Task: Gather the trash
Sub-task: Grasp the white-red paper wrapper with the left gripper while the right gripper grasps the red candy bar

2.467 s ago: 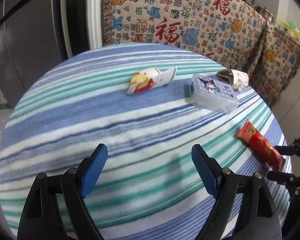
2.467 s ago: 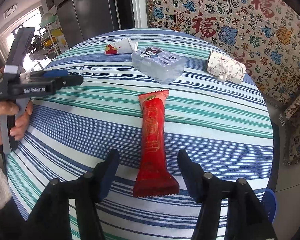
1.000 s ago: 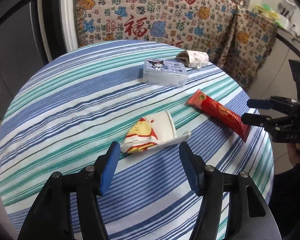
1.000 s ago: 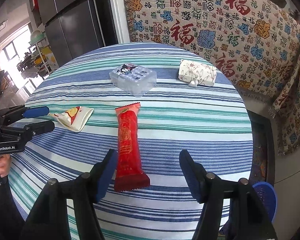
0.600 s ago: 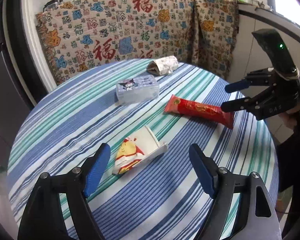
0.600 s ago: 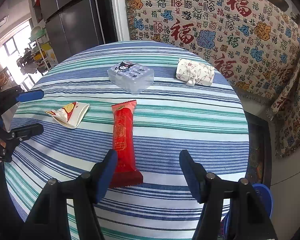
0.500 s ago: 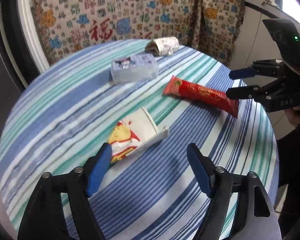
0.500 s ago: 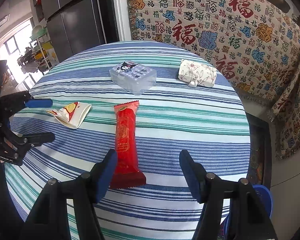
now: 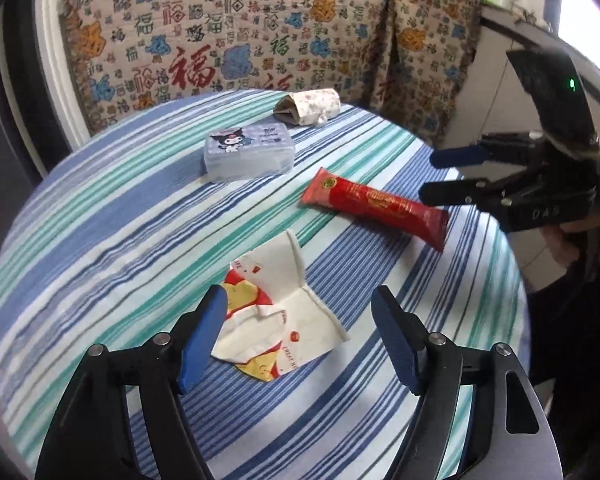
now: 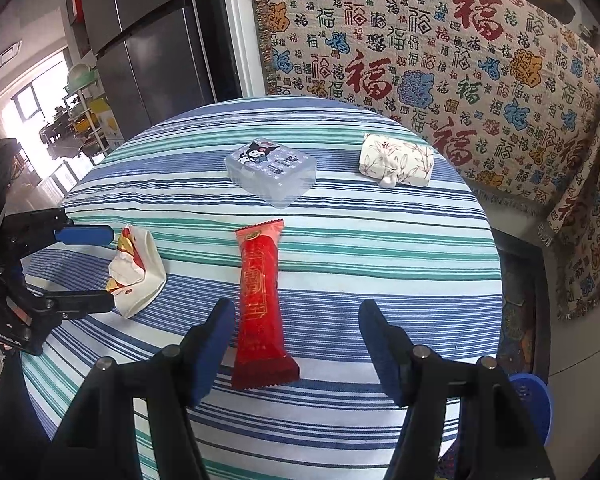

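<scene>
Both tongs stand wide and hold nothing. Nearest, the left gripper [image 9: 296, 332] brackets the crumpled white-and-red paper wrapper [image 9: 278, 320] on the blue-and-green striped tablecloth [image 9: 100, 240]. The right gripper [image 10: 294, 344] straddles the tail of the long red foil snack packet [image 10: 260, 304], just right of that wrapper. Beyond the packet sit a clear plastic cartoon box [image 10: 270, 170] and a floral tissue pack [image 10: 396, 160]. Closing too high may flatten the thin wrapper or slide it away; pinching cloth could drag everything.
</scene>
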`<state>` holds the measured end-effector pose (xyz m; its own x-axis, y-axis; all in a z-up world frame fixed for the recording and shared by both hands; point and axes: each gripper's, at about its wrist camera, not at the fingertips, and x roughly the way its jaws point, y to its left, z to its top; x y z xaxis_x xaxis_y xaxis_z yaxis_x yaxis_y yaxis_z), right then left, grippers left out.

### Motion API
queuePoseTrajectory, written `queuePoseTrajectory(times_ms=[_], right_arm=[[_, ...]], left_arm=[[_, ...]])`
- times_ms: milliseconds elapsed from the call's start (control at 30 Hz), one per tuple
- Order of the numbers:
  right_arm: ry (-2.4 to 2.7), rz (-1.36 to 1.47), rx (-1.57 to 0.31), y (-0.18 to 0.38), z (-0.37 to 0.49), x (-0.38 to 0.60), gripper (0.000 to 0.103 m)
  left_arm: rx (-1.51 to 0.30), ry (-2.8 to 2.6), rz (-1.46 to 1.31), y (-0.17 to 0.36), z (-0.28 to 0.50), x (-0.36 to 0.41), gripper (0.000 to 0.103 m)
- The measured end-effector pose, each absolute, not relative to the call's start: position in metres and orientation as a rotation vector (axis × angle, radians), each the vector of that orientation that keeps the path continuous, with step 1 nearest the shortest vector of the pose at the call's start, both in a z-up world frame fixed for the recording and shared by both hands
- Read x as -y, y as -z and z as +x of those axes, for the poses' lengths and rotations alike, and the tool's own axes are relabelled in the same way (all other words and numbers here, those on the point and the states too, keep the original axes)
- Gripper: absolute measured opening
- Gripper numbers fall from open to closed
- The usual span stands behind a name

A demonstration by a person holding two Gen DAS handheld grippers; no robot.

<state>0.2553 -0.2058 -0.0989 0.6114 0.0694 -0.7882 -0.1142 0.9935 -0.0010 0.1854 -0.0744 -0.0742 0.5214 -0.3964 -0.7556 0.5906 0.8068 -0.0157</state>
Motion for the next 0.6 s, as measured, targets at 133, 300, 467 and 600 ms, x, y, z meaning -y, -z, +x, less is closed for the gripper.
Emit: queuePoseTrajectory(times_ms=[133,300,467,600], right_arm=[[-0.115,-0.056,-0.907,0.100,0.259,0.199,0.066],[-0.112,-0.059,-0.905,0.101,0.261,0.195,0.066],[-0.099,-0.054,-0.896,0.098,0.261,0.197,0.065],[-0.081,-0.045,-0.882,0.094,0.260,0.202,0.066]], left_arm=[[-0.860,0.566,0.107,0.073,0.201,0.048,0.076],[-0.928,0.565,0.044,0.088,0.238,0.035,0.076],[-0.990,0.677,0.053,0.103,0.232,0.049,0.016],[-0.930,0.517,0.065,0.092,0.213,0.035,0.006]])
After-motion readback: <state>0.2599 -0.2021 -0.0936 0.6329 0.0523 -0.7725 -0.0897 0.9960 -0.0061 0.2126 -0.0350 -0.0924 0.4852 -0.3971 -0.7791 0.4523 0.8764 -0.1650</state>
